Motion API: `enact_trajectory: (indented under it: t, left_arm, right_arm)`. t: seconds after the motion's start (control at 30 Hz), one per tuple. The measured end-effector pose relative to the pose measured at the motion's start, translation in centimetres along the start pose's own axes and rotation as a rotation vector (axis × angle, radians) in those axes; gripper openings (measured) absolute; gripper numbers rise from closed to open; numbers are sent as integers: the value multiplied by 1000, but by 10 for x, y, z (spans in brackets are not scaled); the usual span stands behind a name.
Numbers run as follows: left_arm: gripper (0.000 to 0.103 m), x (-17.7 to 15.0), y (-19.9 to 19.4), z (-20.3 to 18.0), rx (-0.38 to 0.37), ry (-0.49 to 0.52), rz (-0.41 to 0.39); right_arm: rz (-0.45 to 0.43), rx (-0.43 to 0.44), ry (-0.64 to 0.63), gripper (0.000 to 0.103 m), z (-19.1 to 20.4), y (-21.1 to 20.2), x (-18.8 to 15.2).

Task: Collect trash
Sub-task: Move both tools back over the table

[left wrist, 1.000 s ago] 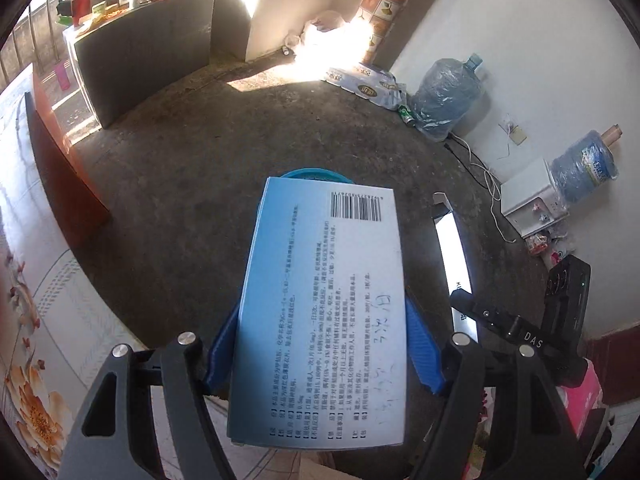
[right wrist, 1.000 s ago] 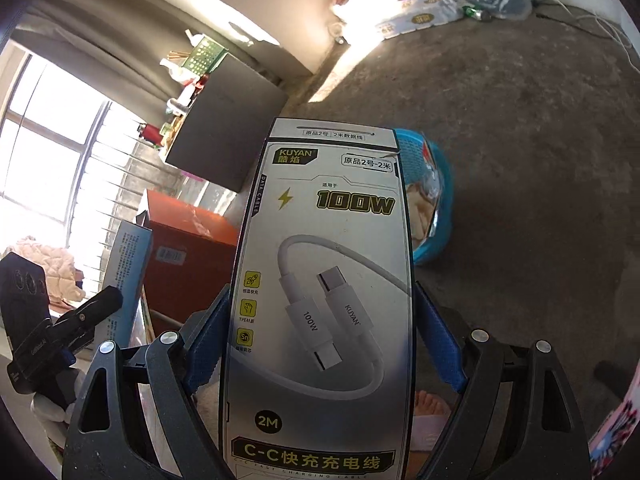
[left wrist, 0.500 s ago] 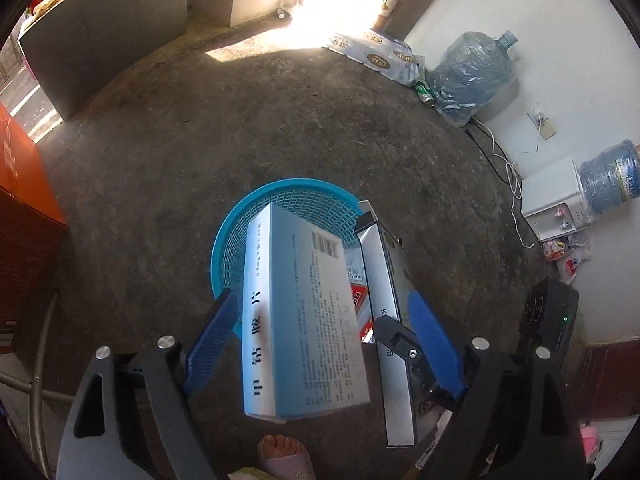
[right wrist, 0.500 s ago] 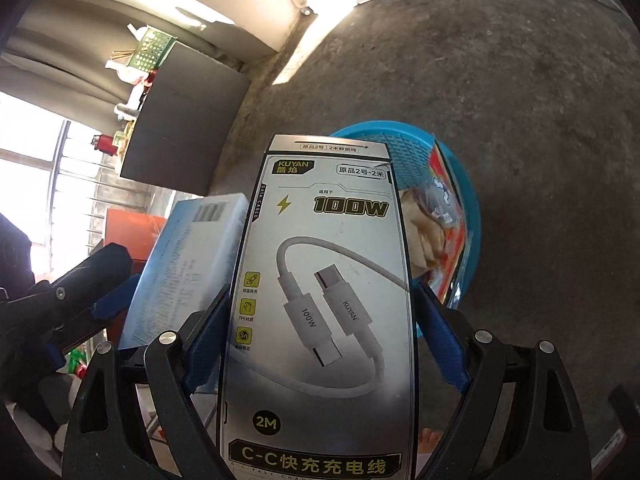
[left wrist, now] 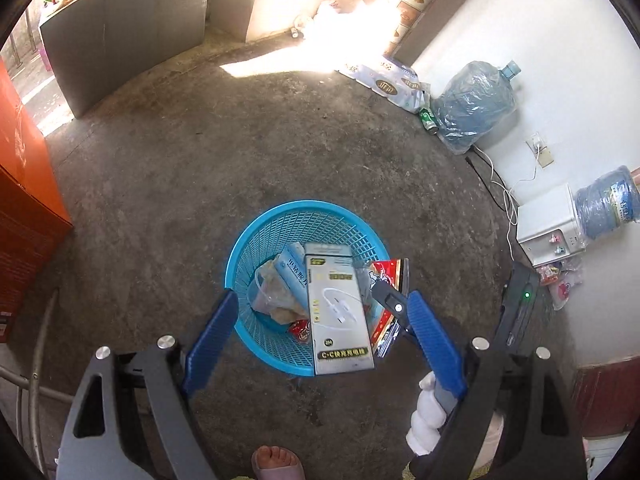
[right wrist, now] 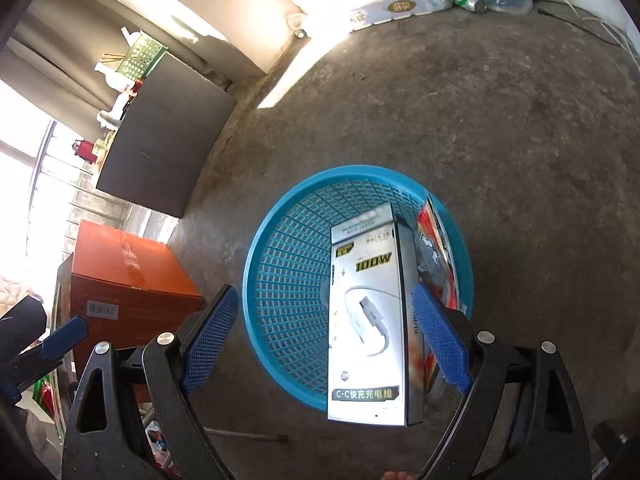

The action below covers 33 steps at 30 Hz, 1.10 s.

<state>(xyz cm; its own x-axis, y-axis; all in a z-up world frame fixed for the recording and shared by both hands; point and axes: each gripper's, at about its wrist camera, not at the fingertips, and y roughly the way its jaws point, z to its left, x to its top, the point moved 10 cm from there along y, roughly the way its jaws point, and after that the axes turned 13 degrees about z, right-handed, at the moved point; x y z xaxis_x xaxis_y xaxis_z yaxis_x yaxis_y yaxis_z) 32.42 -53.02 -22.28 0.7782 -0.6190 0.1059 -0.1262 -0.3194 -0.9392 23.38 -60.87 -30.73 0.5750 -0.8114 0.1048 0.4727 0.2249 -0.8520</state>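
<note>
A blue mesh basket [left wrist: 240, 248] [right wrist: 256, 264] stands on the concrete floor below both grippers. Inside lie a light-blue printed box [left wrist: 294, 270], a clear plastic bag [left wrist: 266, 292] and a red wrapper [left wrist: 384, 272] [right wrist: 438, 248]. A silver charging-cable box [left wrist: 340, 312] [right wrist: 364, 320], blurred, tips into the basket over its near rim. My left gripper [left wrist: 322, 300] is open above the basket with nothing gripped. My right gripper [right wrist: 326, 292] is open too. Its left pad is well clear of the cable box and its right pad is beside the box's edge.
An orange carton [left wrist: 24, 200] [right wrist: 128, 280] stands at the left. By the right wall are two water jugs [left wrist: 476, 104], a white dispenser [left wrist: 548, 220], a pack of tissue rolls [left wrist: 384, 80], a green can [left wrist: 428, 116] and loose cables. A person's foot [left wrist: 276, 460] is near the basket.
The light-blue box left my left jaws and dropped into the basket. The cable box came free of my right jaws and is falling in. Both grippers sank closer to the basket.
</note>
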Motion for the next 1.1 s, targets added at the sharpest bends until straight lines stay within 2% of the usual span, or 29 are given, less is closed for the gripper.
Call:
enact_trajectory:
  t: [0.23,0.47,0.6,0.77,0.93,1.1]
  left_arm:
    - [84,-22,-53,8,-12,31,-70]
    - [84,-63,-121,28,7,76,-156]
    - [84,-97,-169,50,0,68,-222]
    - [84,-149,-228,92,2,5,-324]
    - [84,-207,-272,138,46,-93,-415]
    - [84,-276,-310,189,84,-238,-506]
  right_arm:
    - [-56,16,-24,85,12,-20,3]
    - [-58,9,-67,85,14,-41,-26]
    - [-50,26,-92,85,20,-57,-45]
    - [-41,40,-115,85,31,-74,-59]
    - [23,-70,-132,85,34,-64,-65]
    - [59,-69,-163,85,52,-62,-87]
